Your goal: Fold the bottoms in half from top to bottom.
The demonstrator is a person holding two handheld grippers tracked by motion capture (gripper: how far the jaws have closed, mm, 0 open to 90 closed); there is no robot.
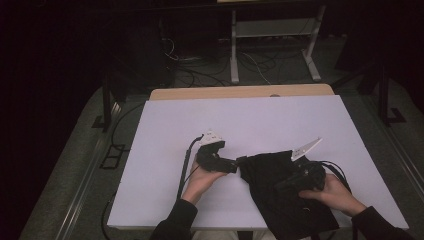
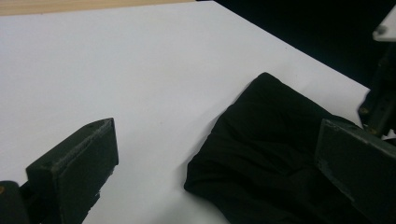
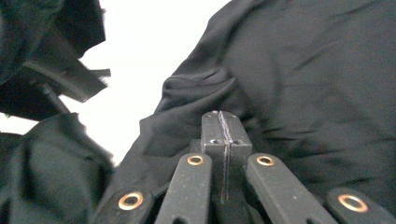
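A crumpled black cloth lies at the lower right of the white tabletop. The right gripper, jaws clenched, rests on it; the left gripper is spread wide, cloth edge between its jaws.

A white table top lies bare from nine o'clock through twelve to three, open for a hand to pass. Toward five o'clock a crumpled black cloth covers the near edge. The left gripper and right gripper crowd the cloth at its nine and three o'clock sides.
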